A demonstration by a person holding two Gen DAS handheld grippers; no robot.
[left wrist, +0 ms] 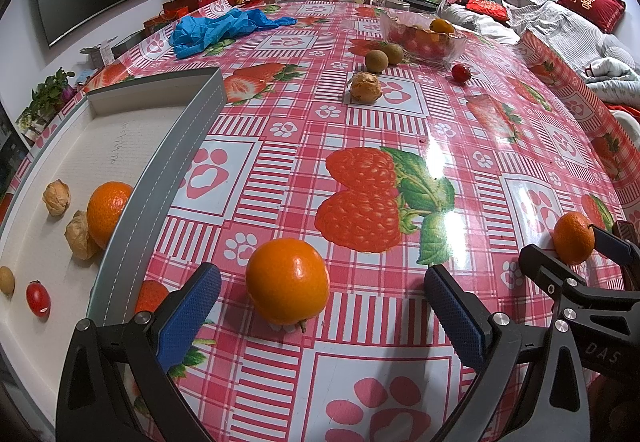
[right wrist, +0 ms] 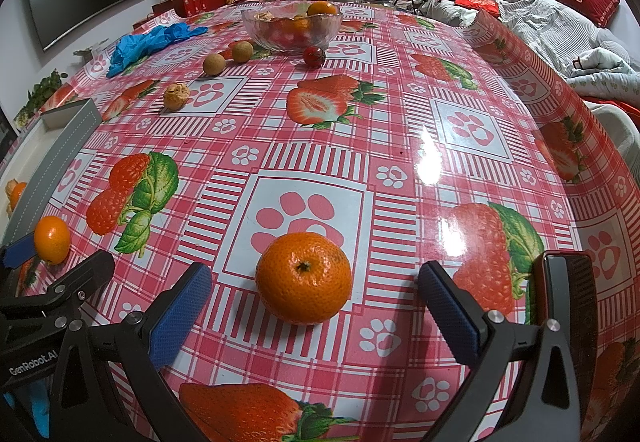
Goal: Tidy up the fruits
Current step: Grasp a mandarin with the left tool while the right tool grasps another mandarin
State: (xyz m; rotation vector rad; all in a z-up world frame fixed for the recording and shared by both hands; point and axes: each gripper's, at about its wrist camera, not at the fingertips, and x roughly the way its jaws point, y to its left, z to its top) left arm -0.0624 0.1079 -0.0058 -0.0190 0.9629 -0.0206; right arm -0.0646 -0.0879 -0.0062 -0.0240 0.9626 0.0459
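Observation:
My left gripper [left wrist: 320, 302] is open low over the table, with a smooth orange [left wrist: 287, 280] lying between its blue pads, touching neither. The right gripper [right wrist: 316, 302] is open too, around a dimpled mandarin [right wrist: 304, 277] with its stem up. Each view shows the other gripper at its edge: the right gripper [left wrist: 574, 248] around the mandarin [left wrist: 574, 238], the left gripper [right wrist: 56, 256] around the orange [right wrist: 52, 240]. A white tray with a grey wall [left wrist: 168, 162] on the left holds an orange [left wrist: 106, 212], two walnuts [left wrist: 57, 197], a cherry tomato [left wrist: 38, 298] and a small brown fruit.
Far across the strawberry-print tablecloth stands a glass bowl [right wrist: 292, 28] of fruit. In front of it lie two brown round fruits [right wrist: 213, 64], a walnut [right wrist: 176, 96] and a cherry tomato [right wrist: 313, 56]. Blue gloves [left wrist: 216, 28] lie at the back left. A sofa with bedding borders the right.

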